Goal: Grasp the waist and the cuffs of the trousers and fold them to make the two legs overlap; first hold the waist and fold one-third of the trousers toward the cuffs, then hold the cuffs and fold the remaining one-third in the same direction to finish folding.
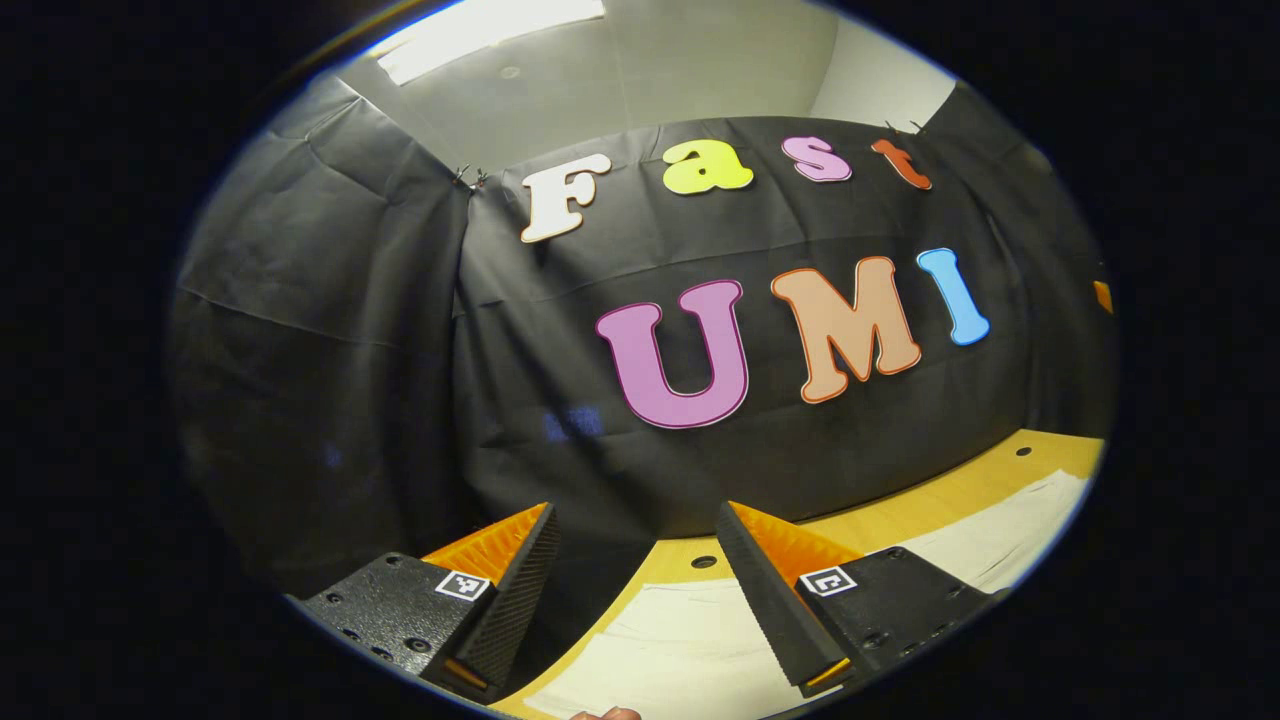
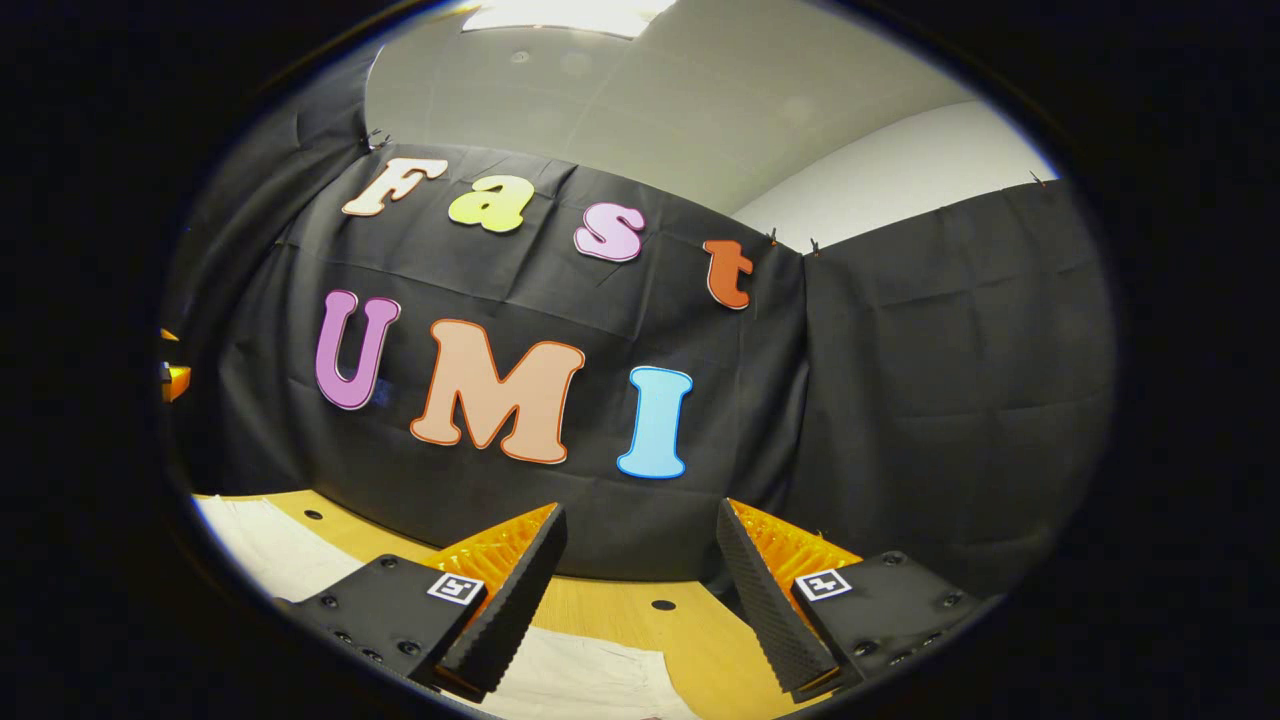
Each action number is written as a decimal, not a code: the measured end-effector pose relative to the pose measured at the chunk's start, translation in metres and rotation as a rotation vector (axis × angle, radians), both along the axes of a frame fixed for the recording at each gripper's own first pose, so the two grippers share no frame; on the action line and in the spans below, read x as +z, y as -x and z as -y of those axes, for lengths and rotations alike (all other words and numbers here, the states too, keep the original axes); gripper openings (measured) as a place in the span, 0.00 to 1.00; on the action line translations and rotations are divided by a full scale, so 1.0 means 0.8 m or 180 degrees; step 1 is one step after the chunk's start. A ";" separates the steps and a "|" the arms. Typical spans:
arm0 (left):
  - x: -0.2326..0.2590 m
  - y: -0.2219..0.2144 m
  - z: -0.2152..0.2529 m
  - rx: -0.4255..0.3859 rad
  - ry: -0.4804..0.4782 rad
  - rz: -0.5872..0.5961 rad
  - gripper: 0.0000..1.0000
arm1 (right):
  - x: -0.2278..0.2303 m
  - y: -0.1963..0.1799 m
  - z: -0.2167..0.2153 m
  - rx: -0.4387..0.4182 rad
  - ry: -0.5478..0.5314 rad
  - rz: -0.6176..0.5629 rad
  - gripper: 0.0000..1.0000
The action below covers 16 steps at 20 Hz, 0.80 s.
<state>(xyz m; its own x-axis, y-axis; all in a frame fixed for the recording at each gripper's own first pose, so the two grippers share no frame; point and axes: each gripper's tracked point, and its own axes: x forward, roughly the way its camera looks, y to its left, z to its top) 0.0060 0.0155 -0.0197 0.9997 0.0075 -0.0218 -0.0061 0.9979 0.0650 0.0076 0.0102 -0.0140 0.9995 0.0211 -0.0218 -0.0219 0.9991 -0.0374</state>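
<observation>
Both grippers, left (image 1: pixel 640 590) and right (image 2: pixel 640 590), hang open above pale trousers (image 1: pixel 680 640) on the table (image 1: pixel 960 490).

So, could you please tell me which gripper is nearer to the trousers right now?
Hard to call. Left gripper and right gripper both hang open above the trousers, which lie on the table, touching neither.

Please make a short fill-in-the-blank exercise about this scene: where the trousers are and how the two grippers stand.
1. The pale trousers lie on a ____ table.
2. The left gripper has its fingers ____, with nothing between them.
3. The right gripper is ____ as well and holds nothing.
4. Behind the table hangs a ____ cloth wall.

Missing words: wooden; open; open; black
</observation>
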 end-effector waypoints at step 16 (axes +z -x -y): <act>-0.037 0.002 -0.013 -0.0029 -0.0186 -0.0154 0.96 | -0.041 0.006 -0.003 0.0108 0.0242 -0.0155 0.97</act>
<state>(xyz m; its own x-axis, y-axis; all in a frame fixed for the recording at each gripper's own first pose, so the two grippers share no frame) 0.0041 0.0262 -0.0490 0.9976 0.0010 -0.0698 0.0076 0.9923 0.1233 0.0028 0.0129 -0.0469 0.9960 0.0513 -0.0731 -0.0592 0.9920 -0.1112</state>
